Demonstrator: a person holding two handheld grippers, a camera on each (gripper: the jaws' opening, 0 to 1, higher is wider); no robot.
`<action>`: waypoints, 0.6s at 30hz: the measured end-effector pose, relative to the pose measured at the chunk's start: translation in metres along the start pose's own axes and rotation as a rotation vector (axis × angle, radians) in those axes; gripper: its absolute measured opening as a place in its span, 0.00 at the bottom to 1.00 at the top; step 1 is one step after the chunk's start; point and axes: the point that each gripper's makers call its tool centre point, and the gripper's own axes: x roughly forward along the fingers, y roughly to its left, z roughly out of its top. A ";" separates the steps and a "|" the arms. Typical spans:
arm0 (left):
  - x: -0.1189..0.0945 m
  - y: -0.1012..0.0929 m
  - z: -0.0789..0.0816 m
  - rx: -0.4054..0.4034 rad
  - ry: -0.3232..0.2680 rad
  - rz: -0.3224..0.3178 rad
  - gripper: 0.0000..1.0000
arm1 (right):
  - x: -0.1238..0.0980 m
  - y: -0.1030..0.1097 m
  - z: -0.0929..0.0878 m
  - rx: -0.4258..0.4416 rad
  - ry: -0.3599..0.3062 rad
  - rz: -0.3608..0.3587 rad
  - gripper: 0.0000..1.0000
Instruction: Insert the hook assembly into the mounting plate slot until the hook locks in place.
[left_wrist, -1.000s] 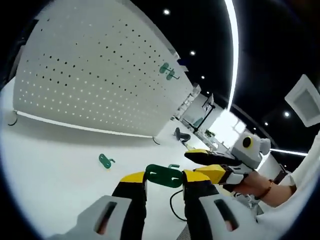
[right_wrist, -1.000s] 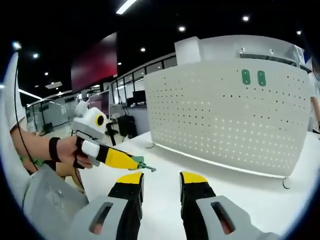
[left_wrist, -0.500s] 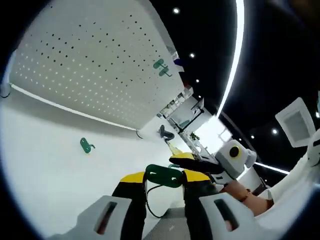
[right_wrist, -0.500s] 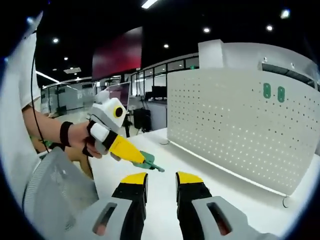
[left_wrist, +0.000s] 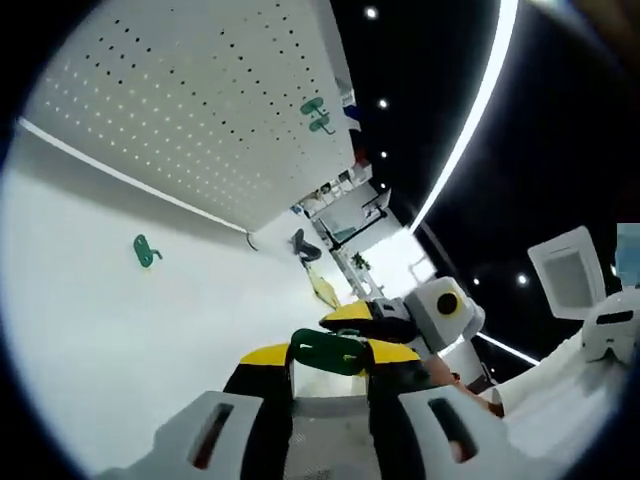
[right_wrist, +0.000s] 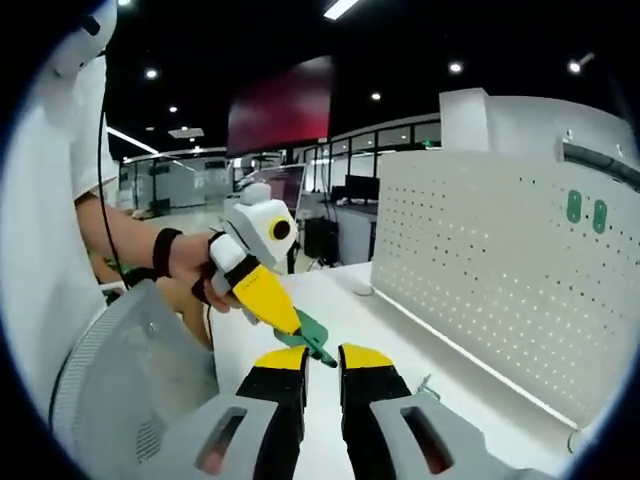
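A green hook assembly (left_wrist: 328, 351) is clamped between the yellow tips of the left gripper (left_wrist: 328, 356), raised above the white table (left_wrist: 120, 330). In the right gripper view it (right_wrist: 313, 336) projects toward the right gripper (right_wrist: 320, 358), whose nearly closed jaws hold nothing. Another green hook (left_wrist: 146, 250) lies on the table, near the white pegboard (left_wrist: 190, 110), where two hooks (left_wrist: 316, 113) are mounted.

The left claw (right_wrist: 318, 349) grips a green hook (right_wrist: 310, 335) (tilted downward) just above the right claw (right_wrist: 322, 362).
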 end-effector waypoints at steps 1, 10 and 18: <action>-0.001 -0.001 -0.001 -0.002 0.014 -0.003 0.28 | 0.001 0.001 -0.001 -0.007 0.011 0.005 0.10; -0.003 -0.005 -0.006 -0.042 0.065 -0.025 0.28 | 0.003 0.007 0.001 -0.106 0.022 0.035 0.06; -0.002 -0.009 -0.009 -0.046 0.078 -0.056 0.28 | 0.002 0.014 0.001 -0.204 0.054 0.069 0.03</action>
